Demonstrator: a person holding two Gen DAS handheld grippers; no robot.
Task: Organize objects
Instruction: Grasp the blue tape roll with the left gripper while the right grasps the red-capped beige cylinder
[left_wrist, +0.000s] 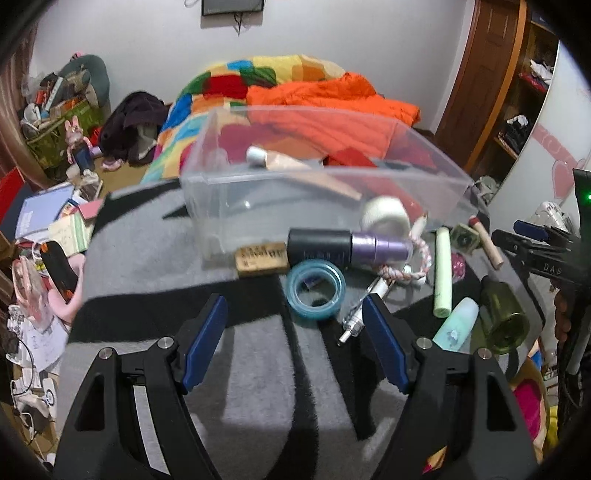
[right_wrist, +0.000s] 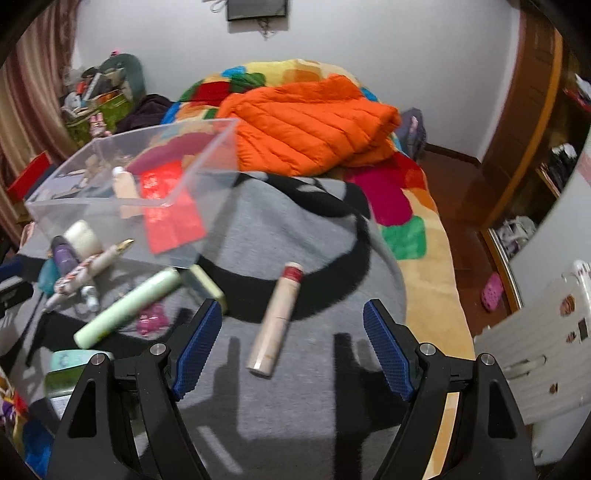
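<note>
The right gripper (right_wrist: 293, 332) is spread wide and holds nothing. Between its fingers, on the grey blanket (right_wrist: 314, 406), lies a beige tube (right_wrist: 275, 319) with a red band at its far end, lengthwise to the gripper and touching neither finger. That lineup suggests the tube is the next thing to be picked up, and the wide spread gives room to come down around it.

The left gripper (left_wrist: 295, 332) is likewise released and empty, hovering over the blanket just short of a blue tape roll (left_wrist: 316, 293), which lies flat a little right of its centre line. Beyond the roll lie a dark-and-purple bottle (left_wrist: 349, 245) and a small wooden block (left_wrist: 261, 258), both close against the near wall of the clear bin (left_wrist: 207, 184).

The bin stands on the blanket at the far side of the clutter, open side up, and already holds a cream tube (left_wrist: 288, 162) and a red packet (right_wrist: 170, 210). It reads as the collecting place, with the loose things kept close in front. Still outside it are a pale green stick (left_wrist: 442, 273), a white tape roll (left_wrist: 386, 212), a pen (right_wrist: 92, 269) and an olive bottle (left_wrist: 504, 317), so most of the sorting seems left to do.
</note>
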